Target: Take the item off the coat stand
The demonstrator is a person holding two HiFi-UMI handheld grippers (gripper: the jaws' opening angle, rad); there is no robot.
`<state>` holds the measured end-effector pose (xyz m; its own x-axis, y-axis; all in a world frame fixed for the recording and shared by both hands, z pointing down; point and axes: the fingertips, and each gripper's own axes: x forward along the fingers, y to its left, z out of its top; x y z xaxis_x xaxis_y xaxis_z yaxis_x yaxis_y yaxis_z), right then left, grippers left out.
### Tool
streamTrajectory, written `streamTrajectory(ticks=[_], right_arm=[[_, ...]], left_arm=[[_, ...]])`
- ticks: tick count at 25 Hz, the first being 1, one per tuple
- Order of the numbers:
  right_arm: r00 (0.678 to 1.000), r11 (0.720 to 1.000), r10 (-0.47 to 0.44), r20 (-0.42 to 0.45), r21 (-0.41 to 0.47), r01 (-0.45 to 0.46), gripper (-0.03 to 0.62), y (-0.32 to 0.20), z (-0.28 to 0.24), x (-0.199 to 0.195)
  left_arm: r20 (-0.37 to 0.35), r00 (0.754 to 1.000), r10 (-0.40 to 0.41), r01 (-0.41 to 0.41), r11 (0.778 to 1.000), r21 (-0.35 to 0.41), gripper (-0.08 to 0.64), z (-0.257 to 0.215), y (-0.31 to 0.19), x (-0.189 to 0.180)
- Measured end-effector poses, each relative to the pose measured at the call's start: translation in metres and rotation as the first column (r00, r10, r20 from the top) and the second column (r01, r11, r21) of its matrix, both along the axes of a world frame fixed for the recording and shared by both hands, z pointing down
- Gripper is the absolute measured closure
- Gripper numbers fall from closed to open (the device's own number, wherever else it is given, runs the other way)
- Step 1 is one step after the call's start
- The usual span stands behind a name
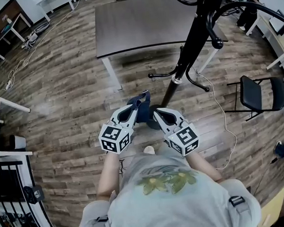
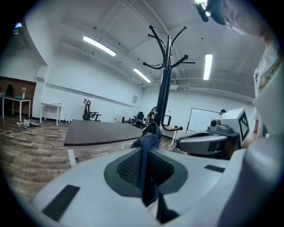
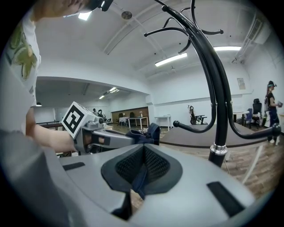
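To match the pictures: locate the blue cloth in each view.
Head view: blue cloth at picture centre.
Left gripper view: centre, pinched between the jaws.
Right gripper view: lower centre, between the jaws.
Shared landmark: coat stand.

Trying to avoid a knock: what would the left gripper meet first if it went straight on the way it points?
Probably the coat stand's pole, just right of the blue cloth its jaws hold; depth is unclear.
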<state>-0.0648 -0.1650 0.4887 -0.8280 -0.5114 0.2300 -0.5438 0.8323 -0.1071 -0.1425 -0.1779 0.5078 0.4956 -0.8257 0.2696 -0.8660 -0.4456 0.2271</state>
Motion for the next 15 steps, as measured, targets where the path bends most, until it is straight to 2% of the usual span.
streamTrajectory(ticks=[5,15], right_arm=[[1.0,1.0,-0.008,-0.01,-0.001,0.008,0.586,0.004,0.001,0.001],[1.0,1.0,-0.015,-0.014,0.0,0.015,0.586,0.007,0.002,0.002]], left_arm=[[0.008,1.0,0.014,-0.014,1.0,-0.005,0.525,0.001,0.006,0.009],[-0.007,1.0,-0.017,0.017,1.0,-0.006,0.525,0.001,0.014,0.011]])
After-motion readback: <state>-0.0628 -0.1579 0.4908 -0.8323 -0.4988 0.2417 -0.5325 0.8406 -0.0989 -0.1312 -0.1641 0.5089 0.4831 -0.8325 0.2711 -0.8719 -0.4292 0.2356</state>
